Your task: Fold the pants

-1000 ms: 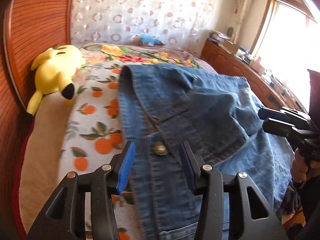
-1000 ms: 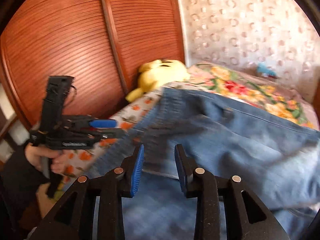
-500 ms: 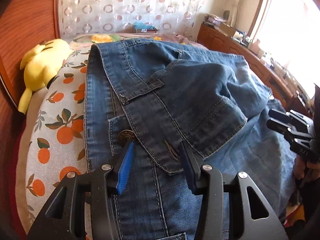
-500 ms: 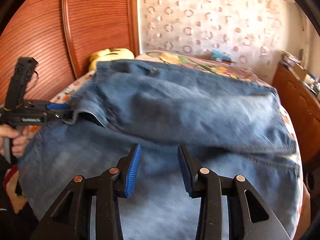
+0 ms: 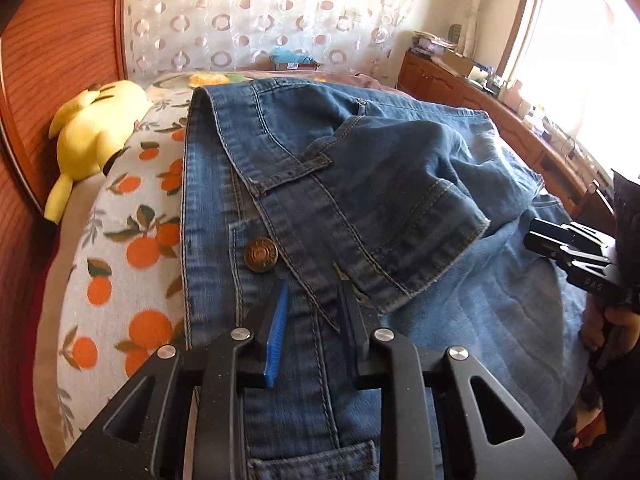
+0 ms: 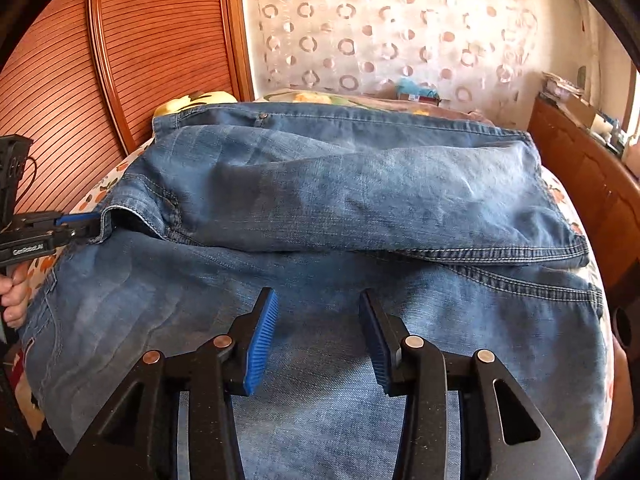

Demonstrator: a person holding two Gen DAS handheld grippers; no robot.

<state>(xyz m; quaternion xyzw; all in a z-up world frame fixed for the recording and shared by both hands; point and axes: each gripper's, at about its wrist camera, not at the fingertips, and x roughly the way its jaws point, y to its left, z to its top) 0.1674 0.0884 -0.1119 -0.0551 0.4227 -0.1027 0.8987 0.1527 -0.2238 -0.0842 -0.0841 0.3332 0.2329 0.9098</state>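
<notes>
Already the jeans (image 6: 340,216) lie across the bed (image 5: 120,264), with one part doubled over the rest, so a first fold looks done. In the right wrist view the folded layer runs from nine to three o'clock across the middle of the picture, its stitched edge ending near three o'clock, and a single flat layer of denim fills the lower half. In the left wrist view the waistband and its brass button (image 5: 260,255) sit at the centre, with a hemmed flap lying over them toward two o'clock.

The left gripper (image 5: 312,316) is closing on the denim just below the button; cloth and a seam lie between its blue pads, but whether the pads already press on it cannot be told for sure. From the right wrist view that gripper sits at nine o'clock, at the folded layer's corner. The right gripper (image 6: 318,332) stands about half open, the jaws apart over flat denim and holding nothing.

A plush toy (image 5: 92,136) lies at ten o'clock by the wooden panel (image 5: 60,40), clear of the work.

What seems left: a firm grip at the waistband end, a grip by the right gripper, then at least one more fold and a smoothing of the rumpled flap.
</notes>
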